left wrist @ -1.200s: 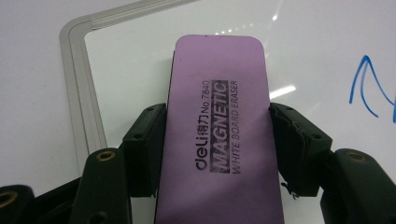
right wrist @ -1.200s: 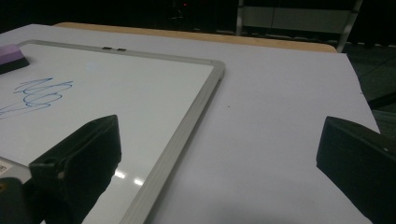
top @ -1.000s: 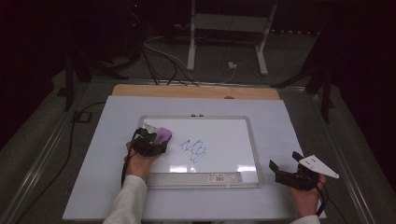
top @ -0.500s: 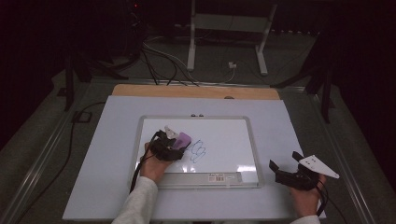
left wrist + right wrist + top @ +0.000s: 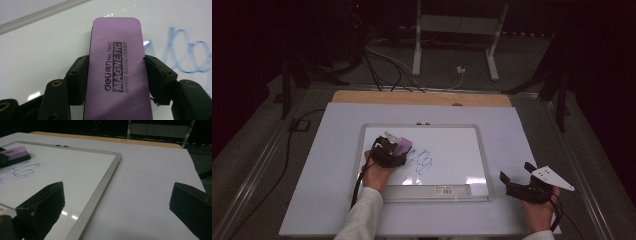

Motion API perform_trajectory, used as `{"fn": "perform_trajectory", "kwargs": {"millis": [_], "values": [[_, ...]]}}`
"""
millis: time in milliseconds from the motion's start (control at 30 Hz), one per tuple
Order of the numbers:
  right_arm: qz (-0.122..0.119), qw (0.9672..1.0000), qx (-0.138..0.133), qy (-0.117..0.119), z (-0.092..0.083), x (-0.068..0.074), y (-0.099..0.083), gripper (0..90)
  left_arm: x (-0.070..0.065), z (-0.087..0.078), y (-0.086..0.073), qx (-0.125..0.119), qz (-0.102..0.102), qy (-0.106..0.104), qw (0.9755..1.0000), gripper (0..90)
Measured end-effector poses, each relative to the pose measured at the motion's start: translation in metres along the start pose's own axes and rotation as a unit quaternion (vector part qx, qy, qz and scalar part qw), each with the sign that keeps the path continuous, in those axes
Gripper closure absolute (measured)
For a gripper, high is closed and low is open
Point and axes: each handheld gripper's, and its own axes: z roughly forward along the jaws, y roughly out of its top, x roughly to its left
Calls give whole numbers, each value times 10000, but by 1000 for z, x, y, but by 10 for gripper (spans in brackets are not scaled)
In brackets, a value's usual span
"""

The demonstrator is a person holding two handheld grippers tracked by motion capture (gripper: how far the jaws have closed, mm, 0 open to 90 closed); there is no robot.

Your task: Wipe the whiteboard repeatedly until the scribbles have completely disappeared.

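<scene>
A white board (image 5: 462, 145) with a silver frame lies on the white table top. On its left half my left gripper (image 5: 393, 151) is shut on a purple magnetic eraser (image 5: 402, 145), which lies flat on the board. In the left gripper view the fingers (image 5: 77, 77) clamp the eraser (image 5: 117, 70) by its long sides. A blue scribble (image 5: 422, 161) sits just right of the eraser, and its loops (image 5: 187, 55) start at the eraser's edge. My right gripper (image 5: 517, 171) rests open off the board's right front corner, with nothing between its wide-apart jaws (image 5: 120, 202).
The board's frame (image 5: 100, 187) runs just left of the right gripper. A barcode label (image 5: 444, 190) is on the front frame. A wooden strip (image 5: 422, 98) edges the table's far side, with cables and a stand's legs (image 5: 452, 45) on the dark floor beyond.
My left gripper slid the eraser right, from the board's left edge to the scribble, then came back a little to the left. The right gripper has not moved.
</scene>
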Motion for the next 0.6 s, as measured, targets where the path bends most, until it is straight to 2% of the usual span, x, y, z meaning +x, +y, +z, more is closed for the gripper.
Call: {"fn": "perform_trajectory", "kwargs": {"millis": [100, 200, 267, 300, 467, 533, 600], "values": [[27, 10000, -9, -13, -1, -1, 0, 3, -17, -1, 0, 17, 276, -193, 9994, 417], [21, 10000, -21, -14, -1, -1, 0, 3, -22, -2, 1, 27, 432, -196, 9989, 417], [34, 10000, -30, -11, -1, -1, 0, 3, -18, -1, 2, 60, 356, -232, 9991, 417], [49, 10000, -42, -5, -1, -1, 0, 3, -15, 0, 3, 49, 369, -107, 9993, 417], [17, 10000, -26, -10, -1, 0, 0, 3, 3, 2, 3, 76, 65, 298, 9995, 417], [6, 10000, -36, -25, -1, -1, 0, 3, 9, 3, 4, 84, -112, 281, 9995, 416], [65, 10000, -24, -26, -1, -2, 0, 3, 7, 4, 6, 122, -104, 329, 9993, 416]]}}
